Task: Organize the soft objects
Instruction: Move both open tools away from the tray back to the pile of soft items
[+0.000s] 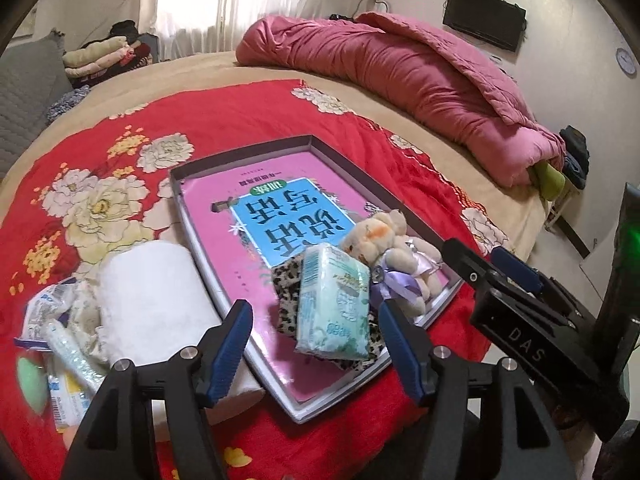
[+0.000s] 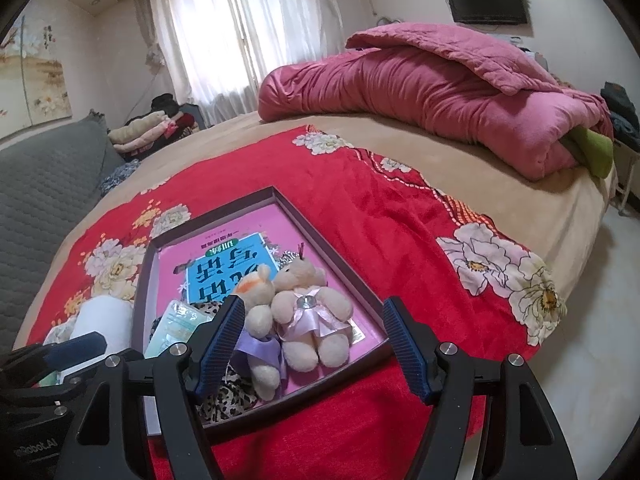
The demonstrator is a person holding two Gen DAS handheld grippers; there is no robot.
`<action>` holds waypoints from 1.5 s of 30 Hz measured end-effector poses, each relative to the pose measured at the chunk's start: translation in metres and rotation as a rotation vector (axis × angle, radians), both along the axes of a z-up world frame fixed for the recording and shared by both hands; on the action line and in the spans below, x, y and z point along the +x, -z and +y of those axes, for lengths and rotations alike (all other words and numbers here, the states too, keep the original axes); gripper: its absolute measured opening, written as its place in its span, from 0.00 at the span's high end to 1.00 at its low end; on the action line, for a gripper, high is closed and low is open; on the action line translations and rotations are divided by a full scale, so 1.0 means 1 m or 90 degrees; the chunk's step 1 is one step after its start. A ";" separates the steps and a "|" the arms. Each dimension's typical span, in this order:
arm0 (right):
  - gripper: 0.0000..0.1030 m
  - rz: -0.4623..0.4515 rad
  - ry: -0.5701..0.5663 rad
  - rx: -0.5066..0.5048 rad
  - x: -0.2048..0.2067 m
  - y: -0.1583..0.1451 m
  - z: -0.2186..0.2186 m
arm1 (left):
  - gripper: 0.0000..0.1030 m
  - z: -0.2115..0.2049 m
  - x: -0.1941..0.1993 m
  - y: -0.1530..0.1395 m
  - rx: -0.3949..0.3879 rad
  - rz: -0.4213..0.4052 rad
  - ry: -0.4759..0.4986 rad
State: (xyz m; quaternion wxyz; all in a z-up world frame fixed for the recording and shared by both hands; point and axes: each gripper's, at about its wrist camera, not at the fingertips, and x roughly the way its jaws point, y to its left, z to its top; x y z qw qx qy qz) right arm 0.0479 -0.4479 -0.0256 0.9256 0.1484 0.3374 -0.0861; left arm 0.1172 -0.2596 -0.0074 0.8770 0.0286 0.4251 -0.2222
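Broadly, largest thing first, as I read it from my end:

Bed: I see a round mattress under smooth tan cloth, wide and gently domed.
Quilt: a pink quilt, puffy and creased, lies rolled in a long bundle at the far edge.
Blanket: a red fleece blanket, fuzzy, printed with cream peonies, covers the near half.
Tray: a shallow rectangular box lid with thin stiff walls sits on the blanket; a glossy pink book lies flat inside.
Towel: a white towel roll, soft and cylindrical, lies just beside the tray's left wall.
Leopard cloth: a floppy spotted piece lies in the tray's near end.
Tissue pack: a pale green, crinkly plastic pack rests tilted on the leopard cloth.
Bears: two small plush bears, nubbly beige with lilac satin ribbon, lie together in the tray's near right corner.
Left gripper: I have it angled downward over the tissue pack, jaws apart on either side, pads clear of it, holding nothing.
Right gripper: also angled downward, jaws wide, bears between them, untouched.
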 end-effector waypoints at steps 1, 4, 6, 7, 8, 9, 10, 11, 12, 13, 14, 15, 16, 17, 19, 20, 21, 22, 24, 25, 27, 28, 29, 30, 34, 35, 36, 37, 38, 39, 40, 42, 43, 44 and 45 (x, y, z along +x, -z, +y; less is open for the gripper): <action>0.29 -0.002 -0.003 -0.005 0.000 -0.001 0.002 | 0.37 0.002 -0.001 -0.001 0.000 -0.002 -0.003; 0.29 -0.008 -0.011 -0.024 -0.001 -0.006 0.008 | 0.37 0.010 -0.003 -0.005 -0.004 -0.003 -0.016; 0.29 -0.011 -0.015 -0.035 -0.002 -0.008 0.012 | 0.37 0.015 -0.004 -0.008 -0.003 -0.006 -0.026; 0.29 -0.011 -0.017 -0.039 -0.002 -0.009 0.014 | 0.37 0.017 -0.004 -0.009 -0.004 -0.007 -0.029; 0.29 -0.011 -0.021 -0.042 -0.002 -0.010 0.016 | 0.37 0.020 -0.005 -0.010 -0.004 -0.008 -0.033; 0.29 -0.012 -0.023 -0.045 -0.002 -0.011 0.017 | 0.37 0.022 -0.005 -0.011 -0.004 -0.009 -0.036; 0.29 -0.012 -0.026 -0.048 -0.003 -0.012 0.019 | 0.37 0.025 -0.006 -0.012 -0.004 -0.010 -0.039; 0.29 -0.013 -0.028 -0.052 -0.003 -0.013 0.021 | 0.37 0.027 -0.006 -0.013 -0.005 -0.010 -0.041; 0.29 -0.015 -0.031 -0.056 -0.004 -0.014 0.023 | 0.37 0.029 -0.008 -0.014 -0.006 -0.011 -0.044; 0.29 -0.016 -0.034 -0.059 -0.005 -0.016 0.024 | 0.37 0.031 -0.009 -0.015 -0.007 -0.012 -0.045; 0.29 -0.018 -0.035 -0.063 -0.006 -0.018 0.027 | 0.37 0.034 -0.011 -0.016 -0.007 -0.014 -0.046; 0.29 -0.023 -0.039 -0.068 -0.007 -0.021 0.029 | 0.37 0.036 -0.012 -0.017 -0.007 -0.015 -0.049; 0.29 -0.026 -0.042 -0.070 -0.008 -0.023 0.032 | 0.37 0.039 -0.014 -0.018 -0.008 -0.015 -0.050; 0.29 -0.028 -0.045 -0.072 -0.008 -0.025 0.034 | 0.37 0.042 -0.015 -0.019 -0.010 -0.016 -0.053; 0.29 -0.033 -0.053 -0.077 -0.009 -0.029 0.040 | 0.37 0.047 -0.018 -0.021 -0.012 -0.017 -0.058; 0.29 -0.034 -0.058 -0.079 -0.010 -0.030 0.043 | 0.37 0.050 -0.019 -0.022 -0.013 -0.018 -0.060; 0.29 -0.034 -0.064 -0.084 -0.011 -0.032 0.047 | 0.37 0.054 -0.021 -0.023 -0.014 -0.019 -0.064; 0.29 -0.036 -0.068 -0.086 -0.011 -0.033 0.050 | 0.37 0.057 -0.023 -0.024 -0.013 -0.021 -0.066; 0.29 -0.038 -0.081 -0.090 -0.013 -0.037 0.057 | 0.37 0.065 -0.025 -0.026 -0.016 -0.024 -0.073; 0.29 -0.041 -0.086 -0.092 -0.014 -0.039 0.061 | 0.37 0.070 -0.026 -0.028 -0.018 -0.026 -0.078; 0.29 -0.050 -0.103 -0.102 -0.016 -0.046 0.070 | 0.37 0.081 -0.028 -0.030 -0.021 -0.029 -0.089; 0.29 -0.053 -0.111 -0.104 -0.018 -0.048 0.075 | 0.37 0.088 -0.029 -0.032 -0.024 -0.032 -0.098; 0.29 -0.057 -0.121 -0.105 -0.019 -0.051 0.080 | 0.37 0.094 -0.030 -0.034 -0.027 -0.033 -0.105; 0.29 -0.060 -0.132 -0.107 -0.019 -0.054 0.085 | 0.37 0.102 -0.031 -0.036 -0.030 -0.036 -0.113; 0.29 -0.070 -0.178 -0.120 -0.024 -0.063 0.113 | 0.37 0.134 -0.032 -0.043 -0.043 -0.045 -0.150; 0.29 -0.070 -0.191 -0.122 -0.025 -0.065 0.120 | 0.37 0.142 -0.032 -0.044 -0.047 -0.045 -0.160; 0.29 -0.071 -0.202 -0.124 -0.027 -0.066 0.128 | 0.37 0.150 -0.032 -0.045 -0.050 -0.046 -0.171; 0.29 -0.071 -0.212 -0.126 -0.028 -0.068 0.134 | 0.37 0.159 -0.033 -0.046 -0.053 -0.047 -0.183; 0.29 -0.071 -0.222 -0.129 -0.029 -0.068 0.140 | 0.37 0.169 -0.032 -0.047 -0.054 -0.048 -0.195; 0.29 -0.071 -0.235 -0.133 -0.030 -0.070 0.148 | 0.37 0.176 -0.033 -0.047 -0.053 -0.049 -0.206; 0.29 -0.071 -0.244 -0.135 -0.032 -0.070 0.153 | 0.37 0.186 -0.033 -0.048 -0.054 -0.051 -0.220; 0.29 -0.069 -0.262 -0.143 -0.034 -0.071 0.165 | 0.37 0.200 -0.033 -0.048 -0.056 -0.051 -0.235; 0.29 -0.068 -0.272 -0.146 -0.035 -0.071 0.171 | 0.37 0.208 -0.034 -0.048 -0.056 -0.050 -0.245; 0.29 -0.067 -0.282 -0.150 -0.036 -0.071 0.177 | 0.37 0.215 -0.033 -0.047 -0.058 -0.050 -0.253; 0.29 -0.066 -0.291 -0.154 -0.037 -0.071 0.182 | 0.37 0.224 -0.033 -0.046 -0.061 -0.048 -0.264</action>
